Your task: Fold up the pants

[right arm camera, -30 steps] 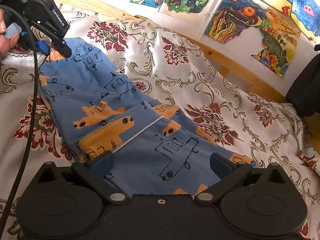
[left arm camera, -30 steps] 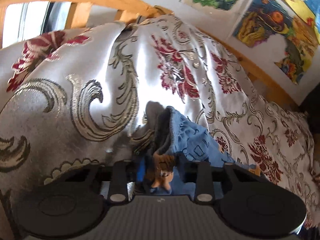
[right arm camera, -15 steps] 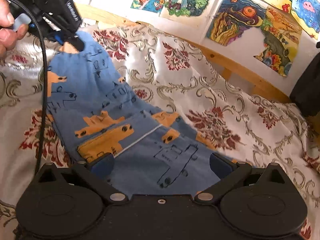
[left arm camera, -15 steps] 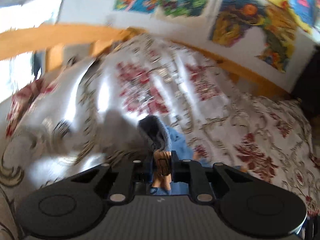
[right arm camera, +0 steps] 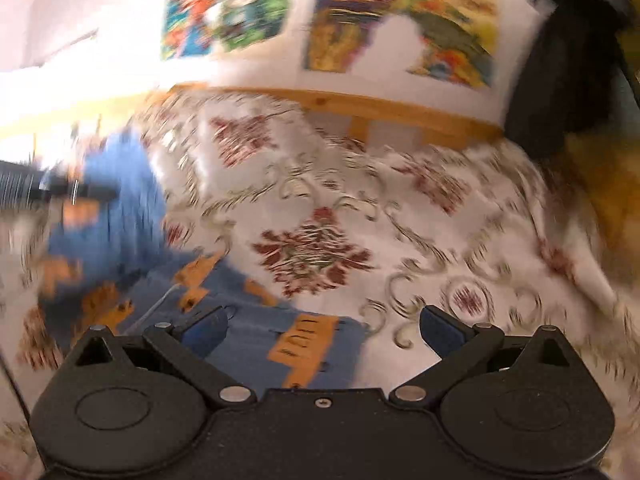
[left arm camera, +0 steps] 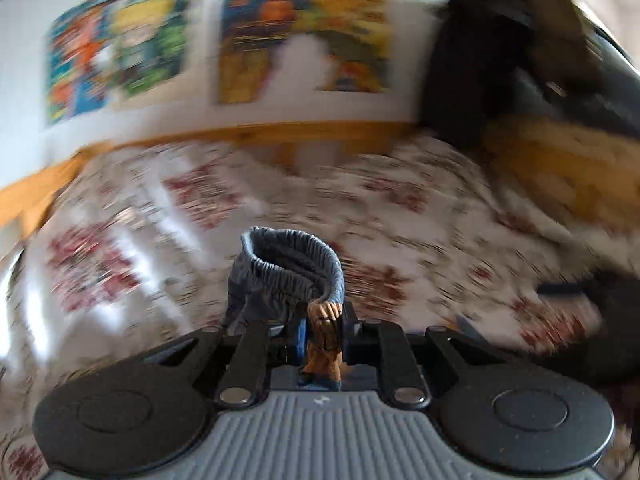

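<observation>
We carry the waist end of the pants point(left arm camera: 294, 276) across the bed point(left arm camera: 400, 216), our left gripper point(left arm camera: 322, 330) pinched tight on an orange-printed fold of the cloth, its fingers point(left arm camera: 297, 334) pressed to the fabric on both sides. The gathered elastic waistband stands up in a loop just ahead of those fingers, lifted off the flowered bedspread. Both views are smeared by motion, so fine detail is lost.

Our right gripper point(right arm camera: 324, 330) is spread wide and holds nothing; the blue pants with orange shapes point(right arm camera: 256, 340) lie flat on the bedspread point(right arm camera: 320, 200) between and below its fingers point(right arm camera: 206, 330), running away to the left of them, where the cloth rises toward the blurred dark shape of the left gripper. The right-hand finger hangs over bare bedspread, just past the edge of the cloth.

We judge this to be the fold itself: one end raised and swung over toward the other while the lower part rests on the bed. The next move seems to call for laying the waistband down squarely on the leg end, edges matched, with the right fingers free to pin or smooth the flat part so it does not drag.

No containers appear in either view; a dark bag-like shape point(left arm camera: 500, 52) sits far beyond the fingers by the wall, its contents unseen.
</observation>
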`<state>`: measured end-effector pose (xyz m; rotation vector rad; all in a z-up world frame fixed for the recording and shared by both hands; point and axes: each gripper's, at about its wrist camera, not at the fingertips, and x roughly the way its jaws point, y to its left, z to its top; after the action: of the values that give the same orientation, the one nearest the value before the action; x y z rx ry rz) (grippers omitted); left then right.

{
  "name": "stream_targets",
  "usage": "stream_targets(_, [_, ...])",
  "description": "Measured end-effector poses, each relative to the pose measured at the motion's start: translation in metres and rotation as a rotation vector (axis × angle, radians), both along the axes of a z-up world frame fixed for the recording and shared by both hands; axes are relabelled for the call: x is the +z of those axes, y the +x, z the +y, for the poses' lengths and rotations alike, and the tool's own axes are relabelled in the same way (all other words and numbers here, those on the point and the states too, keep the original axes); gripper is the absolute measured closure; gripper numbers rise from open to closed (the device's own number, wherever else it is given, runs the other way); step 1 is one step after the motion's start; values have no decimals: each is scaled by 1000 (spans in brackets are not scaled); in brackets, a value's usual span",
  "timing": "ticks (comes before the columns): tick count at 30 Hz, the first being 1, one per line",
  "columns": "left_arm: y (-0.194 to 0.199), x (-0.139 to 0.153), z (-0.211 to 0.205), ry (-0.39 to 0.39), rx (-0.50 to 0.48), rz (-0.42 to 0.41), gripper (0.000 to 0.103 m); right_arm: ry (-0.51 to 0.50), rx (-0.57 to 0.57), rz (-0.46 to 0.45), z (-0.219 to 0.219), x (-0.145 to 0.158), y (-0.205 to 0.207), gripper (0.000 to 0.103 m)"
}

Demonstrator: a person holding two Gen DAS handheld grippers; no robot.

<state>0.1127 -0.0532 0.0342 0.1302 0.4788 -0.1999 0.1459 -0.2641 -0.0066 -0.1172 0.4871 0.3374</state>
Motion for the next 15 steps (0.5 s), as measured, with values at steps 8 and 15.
stream_targets(8, [-22, -46, -103, 272, -277, 52, 85, 472, 28, 205, -72, 2, 23, 22])
stream_targets(15, [-16, -82, -130, 333, -324, 139, 85, 588, 41, 426, -69, -39, 41, 55])
